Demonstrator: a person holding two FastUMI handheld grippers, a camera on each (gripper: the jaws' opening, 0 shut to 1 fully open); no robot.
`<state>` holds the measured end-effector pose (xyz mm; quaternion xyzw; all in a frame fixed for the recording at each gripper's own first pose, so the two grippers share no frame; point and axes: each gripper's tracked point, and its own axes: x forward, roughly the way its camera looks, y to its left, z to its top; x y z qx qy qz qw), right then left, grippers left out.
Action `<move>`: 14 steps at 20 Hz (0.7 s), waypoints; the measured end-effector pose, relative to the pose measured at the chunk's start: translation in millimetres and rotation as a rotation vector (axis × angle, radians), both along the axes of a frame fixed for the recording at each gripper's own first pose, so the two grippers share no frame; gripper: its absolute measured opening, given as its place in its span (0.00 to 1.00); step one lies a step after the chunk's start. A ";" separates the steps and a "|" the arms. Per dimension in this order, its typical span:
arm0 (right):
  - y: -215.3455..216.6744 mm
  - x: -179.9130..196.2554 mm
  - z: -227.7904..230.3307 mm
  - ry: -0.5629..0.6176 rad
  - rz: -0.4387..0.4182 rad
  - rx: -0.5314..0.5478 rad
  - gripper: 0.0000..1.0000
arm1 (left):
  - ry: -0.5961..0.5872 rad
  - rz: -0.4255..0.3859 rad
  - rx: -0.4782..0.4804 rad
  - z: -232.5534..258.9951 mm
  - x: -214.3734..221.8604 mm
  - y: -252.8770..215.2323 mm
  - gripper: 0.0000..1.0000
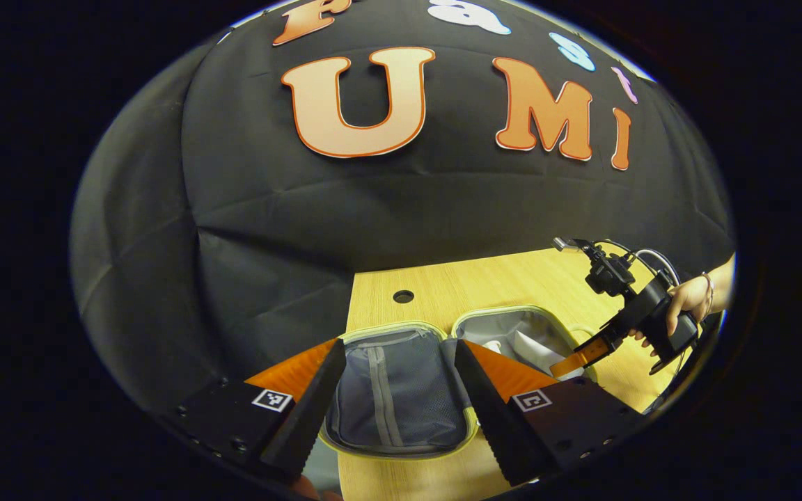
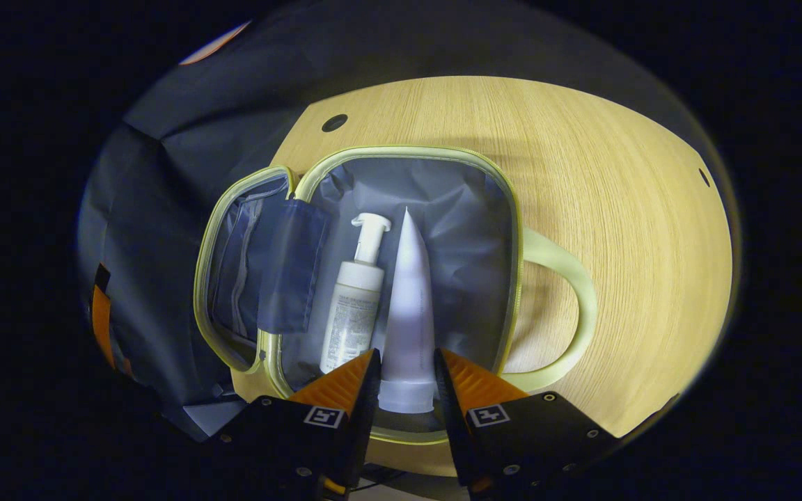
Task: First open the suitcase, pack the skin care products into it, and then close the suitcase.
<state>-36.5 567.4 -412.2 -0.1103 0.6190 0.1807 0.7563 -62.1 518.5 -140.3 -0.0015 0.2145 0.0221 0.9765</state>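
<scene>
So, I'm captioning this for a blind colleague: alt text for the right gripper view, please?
The right gripper grips a white tube by its cap end, over the open suitcase on a wooden table. A white pump bottle already lies inside, just left of the tube.

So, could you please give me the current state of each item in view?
Suitcase: open, lying flat on the table.
Pump bottle: lying inside the suitcase.
Tube: held over the suitcase.
Right gripper: shut on the tube.
Left gripper: open, empty.
</scene>
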 end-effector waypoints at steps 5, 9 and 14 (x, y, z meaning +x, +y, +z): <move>8.2 -0.6 7.3 -0.007 -0.018 0.039 0.95 | 0.017 0.009 -0.006 -5.3 -2.8 0.8 0.99; 16.0 -0.5 24.0 -0.051 0.006 0.093 0.96 | 0.028 0.035 -0.014 -11.9 -9.3 13.2 0.99; 24.8 -4.8 60.7 -0.141 0.025 0.172 0.96 | 0.034 0.150 -0.089 -34.0 -18.8 75.9 0.99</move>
